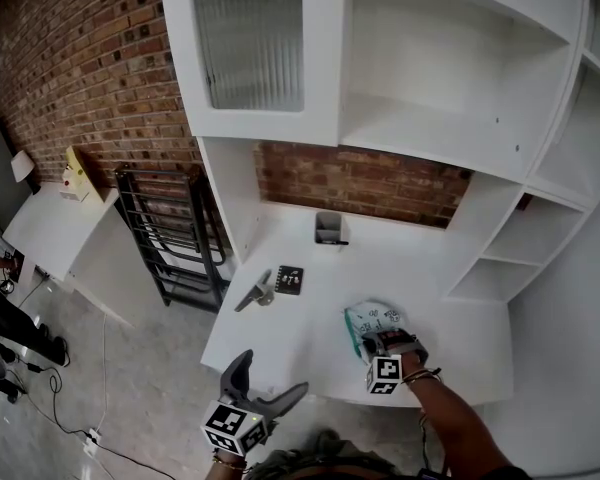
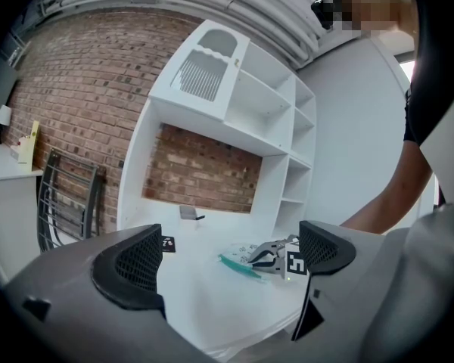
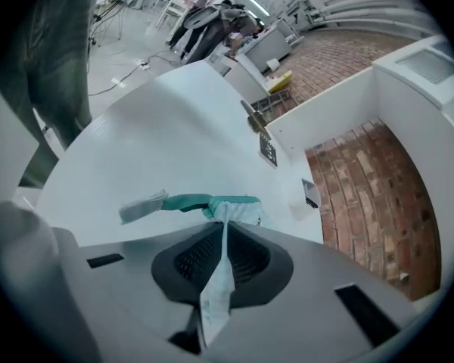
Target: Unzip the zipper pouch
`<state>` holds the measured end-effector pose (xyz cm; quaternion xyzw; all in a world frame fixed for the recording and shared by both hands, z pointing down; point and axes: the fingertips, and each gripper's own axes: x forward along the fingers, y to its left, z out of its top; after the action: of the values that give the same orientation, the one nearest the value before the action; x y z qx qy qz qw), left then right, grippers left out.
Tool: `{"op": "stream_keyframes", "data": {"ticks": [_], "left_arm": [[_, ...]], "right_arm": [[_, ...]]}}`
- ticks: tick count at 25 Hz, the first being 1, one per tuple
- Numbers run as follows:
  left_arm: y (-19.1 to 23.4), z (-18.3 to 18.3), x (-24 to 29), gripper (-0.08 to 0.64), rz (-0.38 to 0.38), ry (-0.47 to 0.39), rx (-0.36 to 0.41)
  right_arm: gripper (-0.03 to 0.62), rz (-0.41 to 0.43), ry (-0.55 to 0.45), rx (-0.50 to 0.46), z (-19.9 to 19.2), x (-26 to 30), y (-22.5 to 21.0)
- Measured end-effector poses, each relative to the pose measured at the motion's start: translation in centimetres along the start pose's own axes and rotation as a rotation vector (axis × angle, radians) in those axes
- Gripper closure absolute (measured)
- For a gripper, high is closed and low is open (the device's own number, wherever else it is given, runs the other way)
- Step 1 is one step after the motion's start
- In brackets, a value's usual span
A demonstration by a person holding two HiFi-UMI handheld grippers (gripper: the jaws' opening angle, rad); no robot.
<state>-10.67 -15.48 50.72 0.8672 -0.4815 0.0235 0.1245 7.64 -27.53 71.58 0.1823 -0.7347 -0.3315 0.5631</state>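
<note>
— Where is the zipper pouch?

— It is on the white desk, in the near right part, close to the near edge. It is pale with print, and a teal band runs along one side.

— Which gripper has it?

— The right gripper does. It slants down onto the pouch's near end. In the right gripper view its jaws are pressed together, pinching a white fold of the pouch between the pads. The teal band runs off to the left past the jaw tips and ends in a pale tab.

— And the left gripper?

— It hangs just off the desk's near edge, left of the pouch and well apart from it. Its jaws are spread wide with nothing between them. It points about level across the desk, and its own view looks at the pouch and the right gripper.

— What else is on the desk?

— There is a small grey holder at the far side against the brick wall. A black card and a grey metal tool lie near the left edge. A black rack stands on the floor to the left.
</note>
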Motion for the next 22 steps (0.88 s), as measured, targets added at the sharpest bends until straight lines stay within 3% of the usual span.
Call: {"op": "stream_keyframes", "data": {"ticks": [8, 14, 22], "left_arm": [[-0.5, -0.3, 0.5, -0.006, -0.027, 0.009, 0.004], [0.2, 0.1, 0.3, -0.006, -0.013, -0.005, -0.008], [-0.5, -0.1, 0.2, -0.006, -0.065, 0.004, 0.008]], "right_arm": [[0.58, -0.002, -0.107, 0.341, 0.1, -3.9, -4.8], [0.58, -0.008, -0.205, 0.5, 0.2, -8.5, -7.9], [0.58, 0.153, -0.536, 0.702, 4.7, -16.0, -8.6]]}}
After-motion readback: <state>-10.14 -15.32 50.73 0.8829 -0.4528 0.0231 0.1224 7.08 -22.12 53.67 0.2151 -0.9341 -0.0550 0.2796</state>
